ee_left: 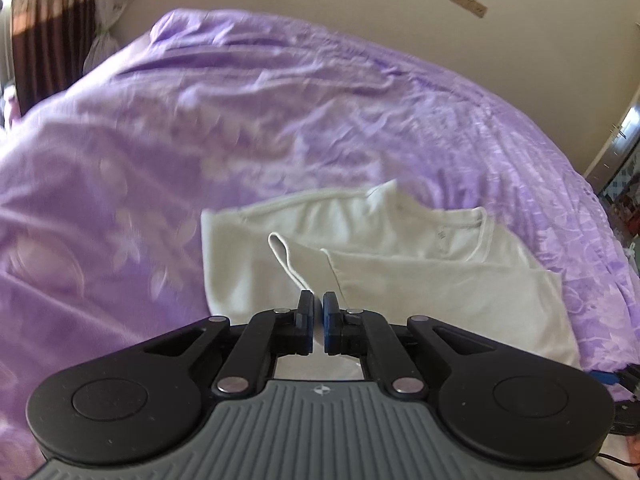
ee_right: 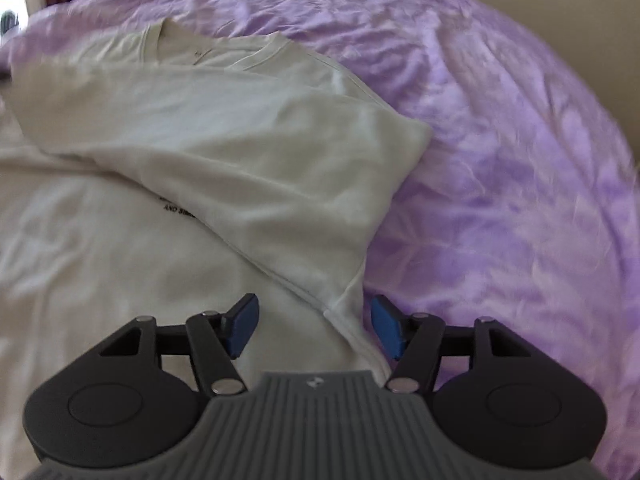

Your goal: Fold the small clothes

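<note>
L gripper shut, empty; R gripper wide open over white tee hem

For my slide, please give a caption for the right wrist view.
Open right gripper over the hem of a partly folded white T-shirt on a purple bedspread.

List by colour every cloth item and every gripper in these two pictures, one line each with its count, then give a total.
White T-shirt: 1
Purple bedspread: 1
Black grippers with blue pads: 2, the left gripper and the right gripper
Total: 4
</note>
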The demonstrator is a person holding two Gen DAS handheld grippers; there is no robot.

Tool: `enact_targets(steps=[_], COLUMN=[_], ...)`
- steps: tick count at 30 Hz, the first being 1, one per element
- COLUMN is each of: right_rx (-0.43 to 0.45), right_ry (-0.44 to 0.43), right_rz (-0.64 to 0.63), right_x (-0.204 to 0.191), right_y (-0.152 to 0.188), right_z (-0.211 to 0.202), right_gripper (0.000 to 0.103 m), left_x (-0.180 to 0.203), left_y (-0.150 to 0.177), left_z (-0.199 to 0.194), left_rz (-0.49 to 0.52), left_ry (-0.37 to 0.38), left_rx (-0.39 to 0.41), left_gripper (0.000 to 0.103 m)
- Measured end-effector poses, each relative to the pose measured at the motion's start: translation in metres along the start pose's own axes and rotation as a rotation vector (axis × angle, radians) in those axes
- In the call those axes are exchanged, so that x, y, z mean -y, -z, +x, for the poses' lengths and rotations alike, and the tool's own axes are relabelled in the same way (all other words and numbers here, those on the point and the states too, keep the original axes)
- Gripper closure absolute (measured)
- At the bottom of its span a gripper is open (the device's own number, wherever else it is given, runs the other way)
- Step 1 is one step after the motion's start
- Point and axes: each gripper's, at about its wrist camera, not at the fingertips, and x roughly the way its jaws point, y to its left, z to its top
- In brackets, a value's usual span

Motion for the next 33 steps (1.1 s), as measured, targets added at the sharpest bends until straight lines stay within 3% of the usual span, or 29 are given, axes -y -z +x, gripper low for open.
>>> enact_targets(steps=[3,5,8,11,14,18,20,23,26,30,33], right_rx=[0.014,0.031,0.037,-0.019,-0.05,-0.069,-0.081,-0.076,-0.053,0.012,0.07], right_ry=[0.033,0.03,0.034,-0.032,-0.058,-0.063,-0.058,-0.062,-0.078,-0.066,-0.058], right_rz=[0.017,0.105,0.197,0.284,0.302,0.305,0.307,0.316,0.327,0.301,0.27], right_x=[0.006,0.023,0.048,0.059,0.057,0.058,0.058,0.061,0.067,0.075,0.08], right_y=[-0.007,-0.008,-0.003,0.008,0.013,0.013,0.014,0.019,0.022,0.02,0.017], right_z=[-0.001,-0.012,-0.02,-0.007,0.004,0.001,-0.005,-0.02,-0.046,-0.098,-0.147], right_gripper=[0.099,0.099,0.1,0.1,0.1,0.098,0.093,0.09,0.088,0.082,0.081], left_x=[0.007,0.008,0.001,-0.01,-0.021,-0.022,-0.023,-0.019,-0.01,0.003,0.02], left_y=[-0.004,-0.001,0.015,0.035,0.047,0.047,0.042,0.04,0.041,0.04,0.045], left_z=[-0.019,-0.025,-0.008,0.019,0.034,0.034,0.032,0.021,-0.002,-0.052,-0.097], left_rz=[0.016,0.036,0.055,0.051,0.021,0.065,0.07,0.096,0.186,0.266,0.383], left_ry=[-0.006,-0.032,-0.059,-0.117,-0.121,-0.12,-0.128,-0.154,-0.19,-0.113,-0.059], left_rx=[0.032,0.037,-0.048,-0.111,-0.14,-0.168,-0.199,-0.223,-0.21,-0.17,-0.133], left_gripper=[0.1,0.1,0.101,0.103,0.103,0.102,0.096,0.095,0.093,0.093,0.091])
